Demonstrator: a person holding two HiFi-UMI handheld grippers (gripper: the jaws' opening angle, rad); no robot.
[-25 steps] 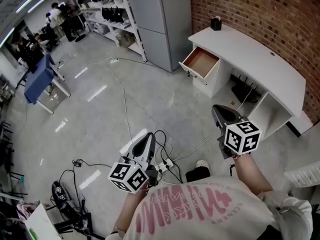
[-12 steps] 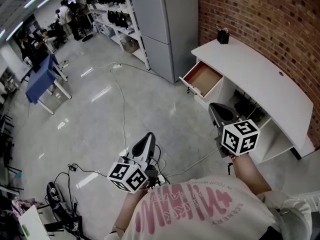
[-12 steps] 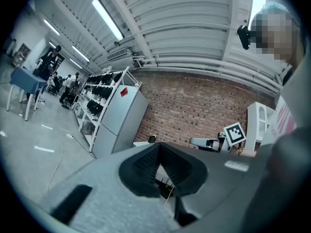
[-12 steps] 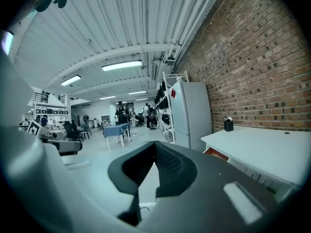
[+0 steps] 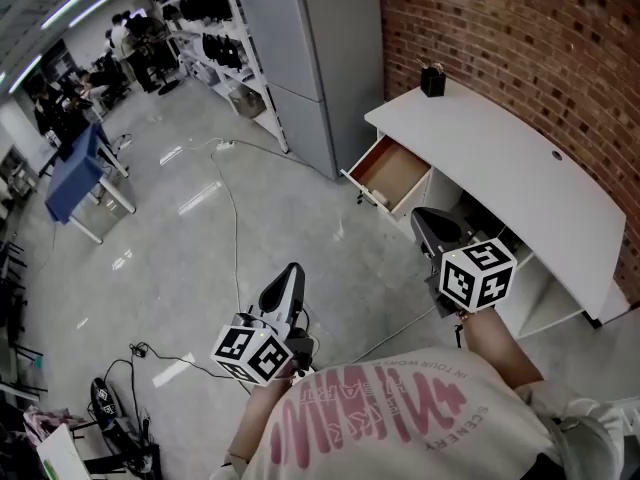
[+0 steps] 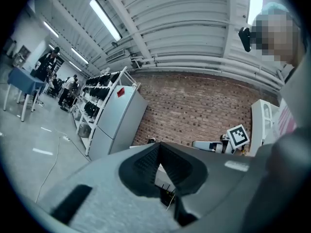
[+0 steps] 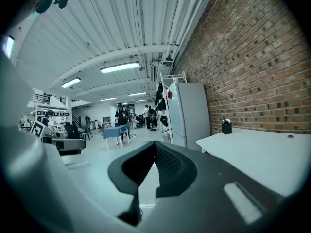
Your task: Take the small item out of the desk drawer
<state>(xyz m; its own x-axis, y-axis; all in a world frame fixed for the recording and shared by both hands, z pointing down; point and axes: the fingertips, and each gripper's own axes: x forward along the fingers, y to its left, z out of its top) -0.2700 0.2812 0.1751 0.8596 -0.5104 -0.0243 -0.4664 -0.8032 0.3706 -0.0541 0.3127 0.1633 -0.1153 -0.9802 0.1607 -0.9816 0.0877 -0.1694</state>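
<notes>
The white desk (image 5: 500, 158) stands against the brick wall, and its top drawer (image 5: 393, 173) is pulled open. The drawer's brown inside shows nothing I can make out; no small item is visible. My right gripper (image 5: 432, 220) is shut and empty, held in the air just short of the desk, below the drawer in the head view. My left gripper (image 5: 290, 273) hangs over the floor further left, also shut with nothing in it. The left gripper view shows my left gripper (image 6: 158, 147) closed towards the desk, and the right gripper view shows my right gripper (image 7: 155, 143) closed beside the desk top (image 7: 262, 149).
A small black pot (image 5: 433, 80) sits at the desk's far end. A tall grey cabinet (image 5: 310, 58) stands left of the desk, with shelving (image 5: 205, 13) beyond. Cables (image 5: 235, 218) trail over the floor. A blue table (image 5: 75, 163) and people are far off at the left.
Both grippers have been carried forward towards the desk, still shut. The desk and open drawer now sit lower and nearer in the head view.
</notes>
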